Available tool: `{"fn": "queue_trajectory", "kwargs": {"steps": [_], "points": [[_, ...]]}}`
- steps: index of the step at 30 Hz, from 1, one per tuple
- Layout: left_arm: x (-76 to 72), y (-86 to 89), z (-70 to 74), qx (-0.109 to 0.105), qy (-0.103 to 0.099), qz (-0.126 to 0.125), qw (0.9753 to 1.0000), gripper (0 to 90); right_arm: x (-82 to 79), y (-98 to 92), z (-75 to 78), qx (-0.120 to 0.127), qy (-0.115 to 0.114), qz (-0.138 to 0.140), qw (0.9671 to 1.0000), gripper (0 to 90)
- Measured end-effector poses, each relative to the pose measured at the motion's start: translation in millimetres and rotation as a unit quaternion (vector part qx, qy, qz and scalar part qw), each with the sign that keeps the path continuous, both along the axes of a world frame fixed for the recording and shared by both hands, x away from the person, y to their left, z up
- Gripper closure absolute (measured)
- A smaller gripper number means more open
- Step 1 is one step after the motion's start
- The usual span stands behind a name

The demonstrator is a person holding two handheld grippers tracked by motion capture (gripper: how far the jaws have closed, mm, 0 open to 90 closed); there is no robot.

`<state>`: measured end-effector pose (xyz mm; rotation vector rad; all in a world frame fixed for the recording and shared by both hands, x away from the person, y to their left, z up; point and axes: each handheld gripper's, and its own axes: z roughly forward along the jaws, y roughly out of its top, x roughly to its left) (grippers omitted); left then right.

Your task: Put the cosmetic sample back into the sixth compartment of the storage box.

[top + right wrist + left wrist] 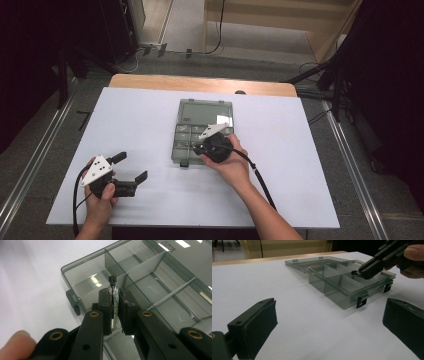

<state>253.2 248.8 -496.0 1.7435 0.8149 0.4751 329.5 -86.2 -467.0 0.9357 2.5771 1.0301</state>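
A smoky clear plastic organiser box [181,141] lies open in the middle of the white table, lid folded back; in the left gripper view the box [342,287] shows its dividers. My right gripper [115,297] is shut on a small clear glass vial with a black cap [113,288], held over the box's near compartments. That same right gripper [363,271] reaches into the box from the right, black cap at its tip. My left gripper [131,167] rests open near the table's front left, with nothing between its pads [259,325].
The white sheet [280,175] covers a wooden table whose far edge [200,82] shows. Box latches [361,302] stick out on the near side. Grey floor, cables and dark stands surround the table.
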Motion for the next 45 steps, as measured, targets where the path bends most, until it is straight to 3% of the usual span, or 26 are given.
{"fn": "queue_trajectory", "kwargs": {"steps": [8, 15, 19, 22, 24, 28, 31, 35, 45], "points": [[-0.2, 0.4, 0.2, -0.001, 0.001, 0.001, 1.0, 0.0, 1.0, -0.5, -1.3, 0.006, 0.001, -0.011, 0.9999, 81.3], [-0.3, 0.2, 0.2, -0.001, 0.001, 0.0, 1.0, 0.0, -1.3, -2.9, 2.1, 0.009, -0.016, -0.018, 0.9997, 66.5], [-0.1, 0.3, 0.2, -0.001, 0.0, 0.0, 1.0, 0.0, -3.5, -7.1, 5.1, 0.023, -0.024, -0.019, 0.9993, 53.2], [0.2, 0.1, 0.0, -0.001, 0.0, 0.0, 1.0, 0.0, -6.4, -10.0, 7.4, 0.034, -0.03, -0.021, 0.9988, 36.9], [0.2, -0.1, 0.0, 0.0, 0.0, 0.0, 1.0, 0.0, -8.1, -13.6, 8.8, 0.051, -0.03, -0.023, 0.998, 21.2], [0.1, -0.2, -0.1, 0.0, 0.001, 0.0, 1.0, 0.0, -10.7, -20.1, 10.6, 0.065, -0.03, -0.033, 0.9969, 1.2], [0.2, 0.6, 0.1, -0.006, 0.003, -0.001, 1.0, 0.0, -13.7, -27.2, 12.0, 0.07, -0.043, -0.056, 0.995, 0.0], [1.2, 1.9, -0.2, -0.013, 0.005, 0.002, 0.9999, 0.0, -16.0, -38.3, 13.1, 0.087, -0.044, -0.06, 0.9934, 0.0], [1.2, -0.6, 0.2, -0.001, 0.003, 0.006, 1.0, 0.0, -26.0, -63.6, 12.2, 0.109, -0.051, -0.071, 0.9901, 0.0]]}}
